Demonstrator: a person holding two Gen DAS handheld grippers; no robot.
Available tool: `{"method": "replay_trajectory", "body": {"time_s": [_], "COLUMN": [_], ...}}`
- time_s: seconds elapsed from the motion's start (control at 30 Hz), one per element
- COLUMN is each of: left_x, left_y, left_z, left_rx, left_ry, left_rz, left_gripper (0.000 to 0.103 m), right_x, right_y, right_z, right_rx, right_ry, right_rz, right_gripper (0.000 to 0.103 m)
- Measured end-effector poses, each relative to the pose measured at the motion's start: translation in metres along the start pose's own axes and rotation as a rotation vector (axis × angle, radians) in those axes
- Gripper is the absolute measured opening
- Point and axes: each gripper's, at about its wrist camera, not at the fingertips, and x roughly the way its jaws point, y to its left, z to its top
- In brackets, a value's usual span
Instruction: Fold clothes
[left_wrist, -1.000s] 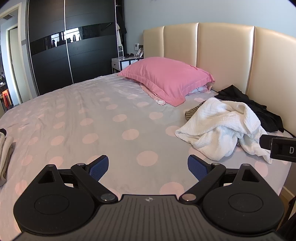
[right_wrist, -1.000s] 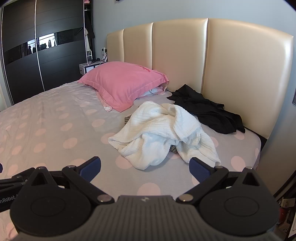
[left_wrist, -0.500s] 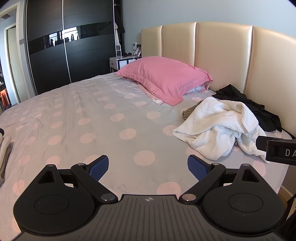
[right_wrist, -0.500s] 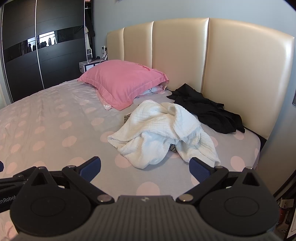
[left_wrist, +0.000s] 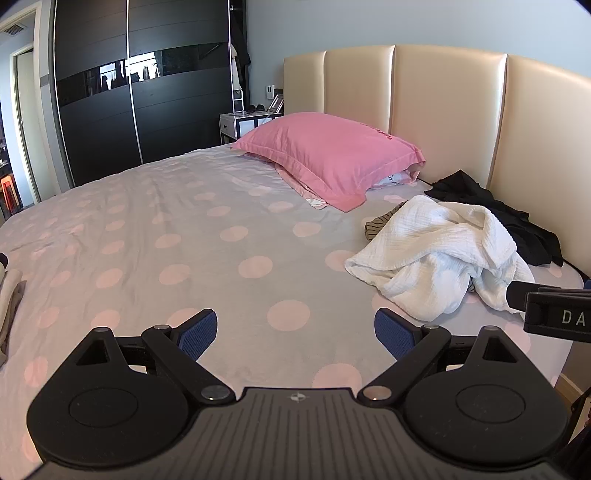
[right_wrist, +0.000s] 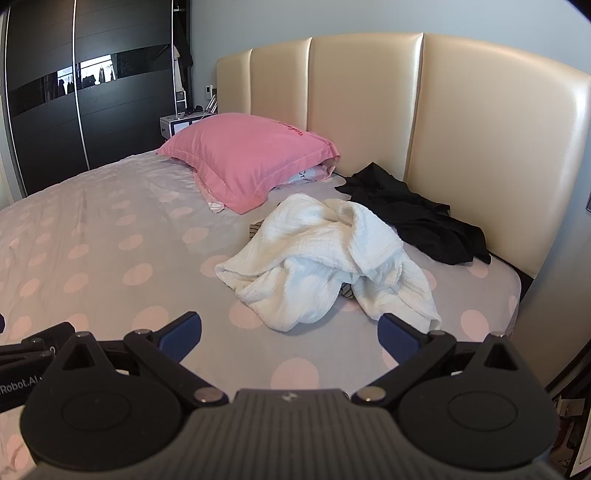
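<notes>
Since a second ago your right tongs (right_wrist: 290, 330) have edged closer to the crumpled white garment (right_wrist: 325, 258), now at twelve o'clock on the bed (right_wrist: 110, 258). Both they and your left tongs (left_wrist: 295, 328) stay released and empty, so no folding has begun.

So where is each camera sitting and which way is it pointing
Left wrist: rides the left tool, faces across the bed toward the headboard; its own open fingers show, plus the right tool's side at right.
Right wrist: rides the right tool, aimed at the white garment; open fingers show.
Shared: white garment, black garment, pink pillow.
</notes>
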Motion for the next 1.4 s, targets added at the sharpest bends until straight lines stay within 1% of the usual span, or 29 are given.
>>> {"method": "replay_trajectory", "body": {"time_s": [0.47, 0.6, 0.73, 0.87, 0.97, 1.0, 1.13, 1.17, 1.33, 1.4], "left_x": [0.007, 0.013, 0.022, 0.035, 0.046, 0.05, 0.065, 0.068, 0.082, 0.086], "left_y": [0.007, 0.017, 0.029, 0.047, 0.061, 0.066, 0.081, 0.084, 0.101, 0.107], "left_z": [-0.003, -0.003, -0.003, -0.003, -0.004, -0.006, -0.017, -0.021, -0.035, -0.039], "left_rx": [0.014, 0.022, 0.029, 0.014, -0.003, -0.009, -0.021, -0.024, -0.015, -0.001], "left_ry": [0.016, 0.028, 0.043, 0.065, 0.082, 0.088, 0.115, 0.123, 0.168, 0.181], "left_rz": [0.021, 0.045, 0.074, 0.103, 0.129, 0.14, 0.179, 0.186, 0.221, 0.241], "left_gripper": [0.094, 0.094, 0.094, 0.094, 0.094, 0.094, 0.094, 0.094, 0.094, 0.094], "right_x": [0.012, 0.025, 0.042, 0.07, 0.096, 0.106, 0.15, 0.163, 0.223, 0.244], "right_y": [0.005, 0.005, 0.007, 0.006, -0.002, -0.006, -0.023, -0.028, -0.062, -0.074], "right_z": [0.002, 0.012, 0.029, 0.047, 0.061, 0.065, 0.074, 0.076, 0.086, 0.092], "right_rx": [-0.023, -0.038, -0.104, -0.145, -0.156, -0.157, -0.185, -0.185, -0.109, -0.078], "right_ry": [0.038, 0.058, 0.068, 0.099, 0.119, 0.119, 0.09, 0.085, 0.103, 0.108], "right_rz": [-0.016, -0.012, -0.025, 0.006, 0.043, 0.042, 0.015, 0.002, -0.078, -0.113], "right_gripper": [0.102, 0.102, 0.102, 0.102, 0.102, 0.102, 0.101, 0.099, 0.09, 0.089]}}
